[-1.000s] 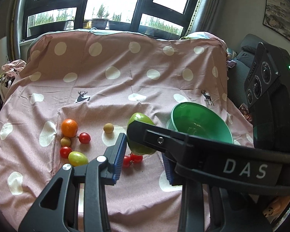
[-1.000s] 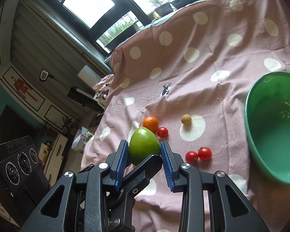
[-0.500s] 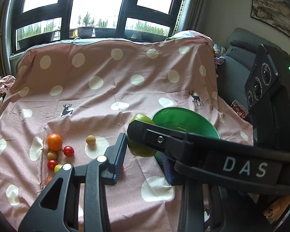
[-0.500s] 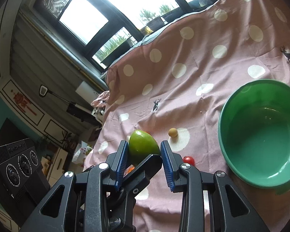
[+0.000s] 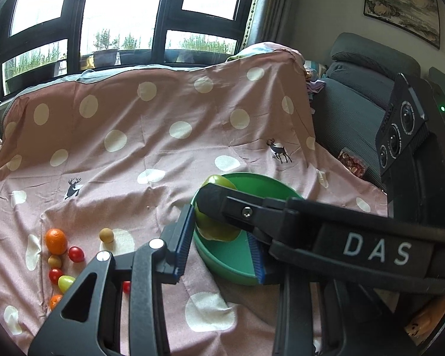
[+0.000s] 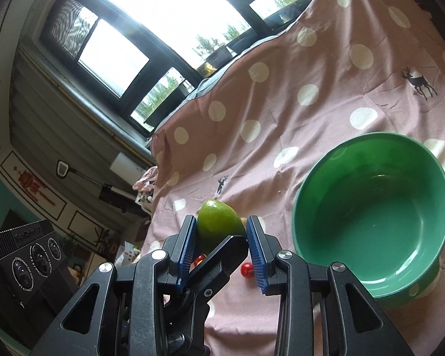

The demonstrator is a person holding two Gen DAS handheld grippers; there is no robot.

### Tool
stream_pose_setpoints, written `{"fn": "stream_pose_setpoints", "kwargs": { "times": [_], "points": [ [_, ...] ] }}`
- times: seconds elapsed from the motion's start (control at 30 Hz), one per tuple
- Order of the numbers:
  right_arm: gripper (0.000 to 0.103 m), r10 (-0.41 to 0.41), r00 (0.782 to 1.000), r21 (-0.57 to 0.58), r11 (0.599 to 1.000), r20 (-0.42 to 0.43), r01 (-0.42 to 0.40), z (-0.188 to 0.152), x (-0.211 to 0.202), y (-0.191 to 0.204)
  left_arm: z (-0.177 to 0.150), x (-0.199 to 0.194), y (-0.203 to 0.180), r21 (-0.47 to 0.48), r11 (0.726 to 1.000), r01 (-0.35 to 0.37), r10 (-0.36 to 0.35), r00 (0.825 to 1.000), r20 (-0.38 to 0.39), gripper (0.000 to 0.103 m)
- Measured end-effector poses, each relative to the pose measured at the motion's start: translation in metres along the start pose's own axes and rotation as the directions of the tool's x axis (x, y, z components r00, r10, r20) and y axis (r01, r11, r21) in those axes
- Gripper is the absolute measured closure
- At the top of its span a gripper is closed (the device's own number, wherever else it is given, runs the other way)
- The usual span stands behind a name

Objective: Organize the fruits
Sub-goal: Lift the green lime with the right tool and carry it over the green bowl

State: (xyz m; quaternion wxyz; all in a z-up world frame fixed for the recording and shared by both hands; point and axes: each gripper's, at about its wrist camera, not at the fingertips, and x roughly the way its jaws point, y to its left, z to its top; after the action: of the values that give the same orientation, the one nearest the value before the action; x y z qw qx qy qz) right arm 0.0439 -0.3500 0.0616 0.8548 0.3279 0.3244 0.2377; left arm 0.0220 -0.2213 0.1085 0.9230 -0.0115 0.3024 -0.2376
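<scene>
Both hand-held grippers clamp one green fruit [image 6: 219, 222] from crossing directions. The right hand-held gripper [image 6: 222, 241] has its blue pads against the fruit's sides; the left hand-held gripper [image 5: 222, 237] is likewise closed on it. The fruit is raised beside the rim of the green bowl [image 6: 370, 261], which stands on the dotted pink cloth [image 5: 163, 112]. An orange [image 5: 55, 240] and cherry tomatoes [image 5: 75, 254] lie on the cloth, well apart from the bowl.
</scene>
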Motion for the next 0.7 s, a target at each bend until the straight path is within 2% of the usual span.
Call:
{"fn": "stream_pose_setpoints", "kwargs": {
  "times": [0.4,0.7],
  "points": [
    [0.066,-0.035,0.997,0.094,0.995,0.065,0.029,0.016,-0.024,-0.040,0.010,0.031,-0.034,0.056,0.997,0.055,-0.054,0.998,-0.018,0.070],
    [0.066,-0.067,0.993,0.145,0.988,0.097,0.052,0.024,-0.039,-0.065,0.012,0.050,-0.056,0.061,0.994,0.092,-0.089,0.995,-0.045,0.070]
  ]
}}
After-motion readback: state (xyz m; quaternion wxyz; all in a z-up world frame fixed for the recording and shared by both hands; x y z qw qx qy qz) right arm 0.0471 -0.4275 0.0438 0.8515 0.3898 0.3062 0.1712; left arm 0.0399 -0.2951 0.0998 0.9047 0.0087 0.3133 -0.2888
